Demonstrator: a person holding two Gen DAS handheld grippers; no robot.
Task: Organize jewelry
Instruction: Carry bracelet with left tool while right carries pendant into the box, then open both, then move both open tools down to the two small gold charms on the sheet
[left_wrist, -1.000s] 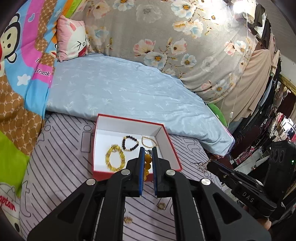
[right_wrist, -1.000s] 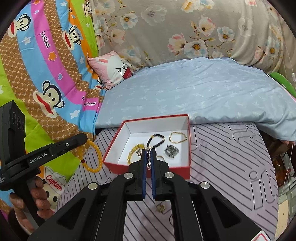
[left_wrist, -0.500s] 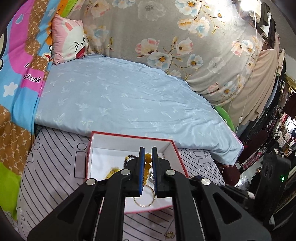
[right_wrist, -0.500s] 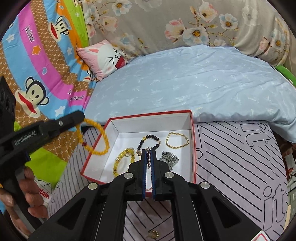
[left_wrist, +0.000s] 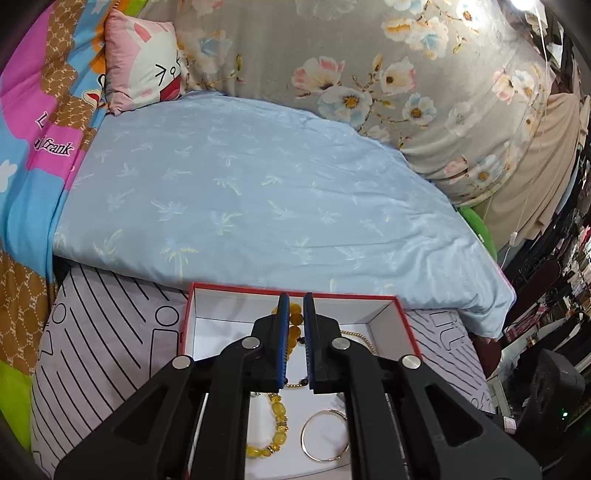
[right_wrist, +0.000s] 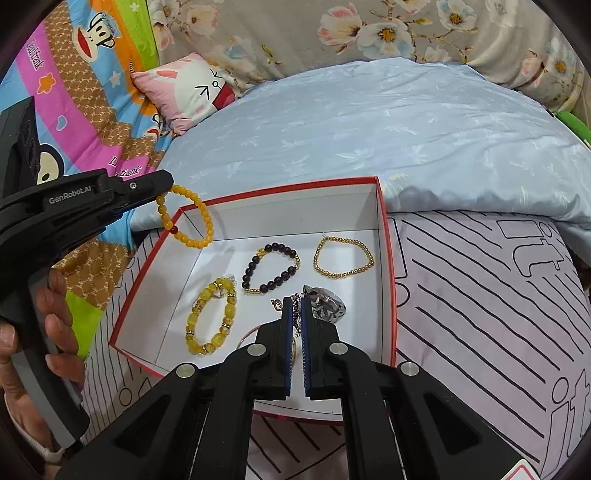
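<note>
A red-rimmed white box (right_wrist: 384, 236) lies on the striped sheet. My left gripper (left_wrist: 294, 301) is shut on a yellow bead bracelet (right_wrist: 184, 218) and holds it above the box's far left corner; the beads show between its fingers (left_wrist: 293, 330). My right gripper (right_wrist: 295, 306) is shut on a thin chain necklace (right_wrist: 295, 317) and hangs over the box's near side. Inside the box lie a yellow stone bracelet (right_wrist: 216, 321), a dark bead bracelet (right_wrist: 269, 269), a small gold bead bracelet (right_wrist: 341, 256), a silver lump of chain (right_wrist: 327, 304) and a thin bangle (left_wrist: 325, 439).
A light blue quilt (right_wrist: 388, 122) is bunched right behind the box. A pink rabbit pillow (right_wrist: 188, 88) and a cartoon monkey blanket (right_wrist: 66, 74) lie at the left. Striped sheet (right_wrist: 480, 295) extends to the right of the box.
Both grippers have moved forward over the box. The left gripper has carried the yellow bead bracelet from outside the box's left side to above its far left corner.
</note>
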